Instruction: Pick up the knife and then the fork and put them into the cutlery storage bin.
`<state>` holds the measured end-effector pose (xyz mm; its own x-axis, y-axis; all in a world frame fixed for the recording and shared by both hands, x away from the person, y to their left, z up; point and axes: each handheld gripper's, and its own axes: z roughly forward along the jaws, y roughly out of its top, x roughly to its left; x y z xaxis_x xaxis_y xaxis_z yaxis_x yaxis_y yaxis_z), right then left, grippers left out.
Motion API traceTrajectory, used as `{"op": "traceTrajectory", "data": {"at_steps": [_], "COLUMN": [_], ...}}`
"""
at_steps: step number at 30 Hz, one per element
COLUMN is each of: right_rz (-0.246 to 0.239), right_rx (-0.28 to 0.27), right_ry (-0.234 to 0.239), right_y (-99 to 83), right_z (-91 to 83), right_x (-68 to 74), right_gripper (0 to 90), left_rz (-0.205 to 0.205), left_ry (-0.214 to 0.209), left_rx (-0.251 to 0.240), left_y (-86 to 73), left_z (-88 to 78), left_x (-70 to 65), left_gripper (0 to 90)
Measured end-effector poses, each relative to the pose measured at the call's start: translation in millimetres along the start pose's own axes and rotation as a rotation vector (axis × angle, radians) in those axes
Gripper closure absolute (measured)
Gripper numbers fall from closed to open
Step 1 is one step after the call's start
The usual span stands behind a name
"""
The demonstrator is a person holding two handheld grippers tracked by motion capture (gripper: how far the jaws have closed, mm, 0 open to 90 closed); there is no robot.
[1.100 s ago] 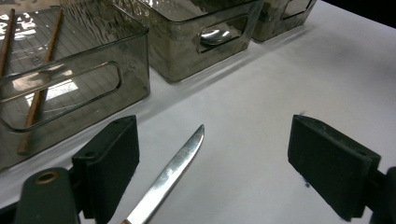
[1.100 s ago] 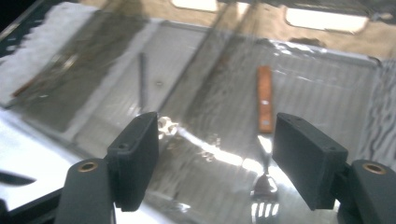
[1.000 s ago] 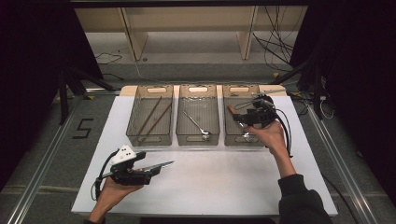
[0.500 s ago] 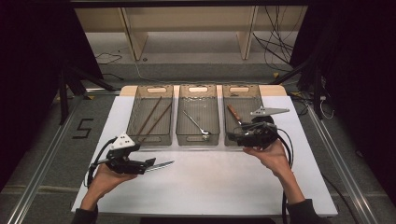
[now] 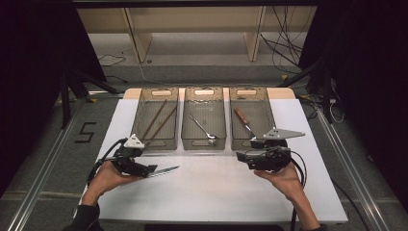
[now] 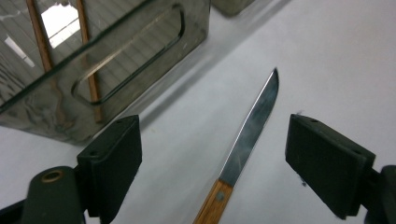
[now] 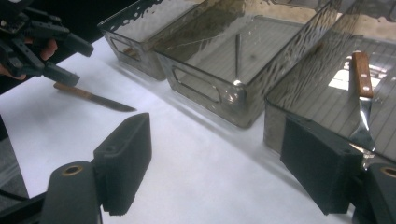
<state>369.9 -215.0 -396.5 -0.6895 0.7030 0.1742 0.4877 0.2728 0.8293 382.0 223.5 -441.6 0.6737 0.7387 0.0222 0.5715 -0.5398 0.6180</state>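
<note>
A knife (image 5: 164, 170) with a wooden handle and steel blade lies flat on the white table (image 5: 211, 192). My left gripper (image 5: 149, 169) sits low over its handle end. In the left gripper view the knife (image 6: 250, 130) runs between the two wide-apart pads, touching neither. My right gripper (image 5: 240, 156) hovers in front of the right bin (image 5: 246, 91), pointing left. Its jaws have just been opening and nothing is between them (image 7: 219, 163). A second wooden-handled knife (image 7: 362, 93) lies inside that bin.
Three clear bins stand in a row at the back of the table. The left bin (image 5: 139, 108) holds two chopsticks (image 5: 159, 118), and the middle bin (image 5: 204, 91) holds a metal utensil (image 5: 202, 127). Cables trail from both grippers.
My right gripper has come out from above the right bin, back toward the person and lower. My left gripper has shifted slightly left. The knife on the table has not moved.
</note>
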Motion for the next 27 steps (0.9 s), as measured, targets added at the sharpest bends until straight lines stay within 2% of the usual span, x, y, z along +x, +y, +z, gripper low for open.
{"op": "traceTrajectory", "data": {"at_steps": [3,6,9,15,27], "right_rz": [0.004,0.011,-0.001,-0.014,-0.023], "right_rx": [-0.002,-0.015,-0.017,-0.027,-0.014], "right_ry": [-0.001,0.010,0.013,0.026,0.043], "right_y": [-9.6,-17.0,-22.6,-29.3,-40.0], "right_z": [2.4,3.1,2.8,-0.3,-1.5], "right_x": [-2.6,-2.6,0.9,7.9,13.8], "right_gripper": [25.5,25.4,24.8,24.3,24.0], "left_rz": [0.014,0.027,0.016,0.027,0.042], "left_ry": [0.002,0.002,0.009,0.004,-0.024], "left_rx": [0.015,0.054,0.079,0.139,0.279], "left_y": [0.0,-2.4,-6.3,-11.9,-23.5], "left_z": [-1.2,-1.5,-2.3,-4.9,3.0], "left_x": [-0.3,1.5,4.1,7.7,11.9], "left_gripper": [19.6,20.3,21.7,25.7,40.2]}}
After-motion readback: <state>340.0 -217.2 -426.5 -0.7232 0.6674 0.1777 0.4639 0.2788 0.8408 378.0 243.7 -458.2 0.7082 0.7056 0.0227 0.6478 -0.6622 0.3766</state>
